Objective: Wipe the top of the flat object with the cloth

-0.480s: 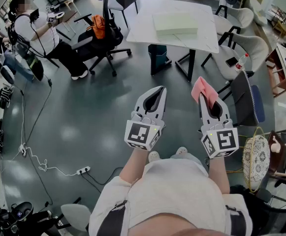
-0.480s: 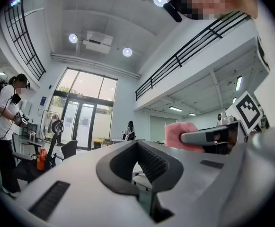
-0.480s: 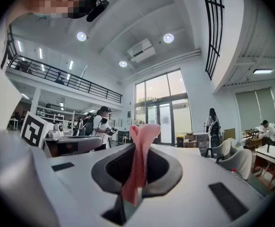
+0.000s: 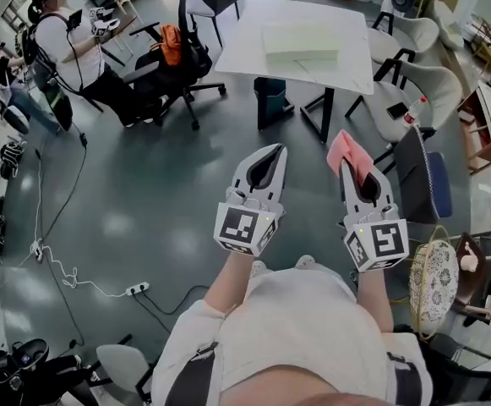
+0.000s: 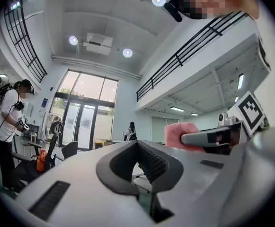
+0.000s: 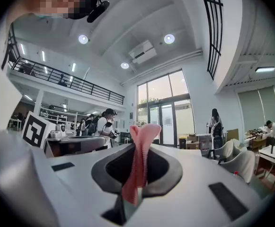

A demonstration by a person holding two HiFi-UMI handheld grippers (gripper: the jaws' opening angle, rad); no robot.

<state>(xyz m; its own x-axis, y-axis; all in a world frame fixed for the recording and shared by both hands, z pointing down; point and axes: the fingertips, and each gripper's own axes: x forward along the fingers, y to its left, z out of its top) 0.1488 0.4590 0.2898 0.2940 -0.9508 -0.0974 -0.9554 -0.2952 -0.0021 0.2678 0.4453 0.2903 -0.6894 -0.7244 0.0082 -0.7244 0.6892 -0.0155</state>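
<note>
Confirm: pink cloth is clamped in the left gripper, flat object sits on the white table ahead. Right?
Wrong gripper. The pink cloth is clamped in the right gripper, not the left; the right gripper view shows it pinched between the fingers. The left gripper is shut on nothing. The flat object does sit on the white table ahead.

I count two tools near 6 o'clock: the left hand-held gripper and the right hand-held gripper. There is one pink cloth. At 12 o'clock I see one pale flat object and one white worktop. One power strip lies at 8 o'clock.
</note>
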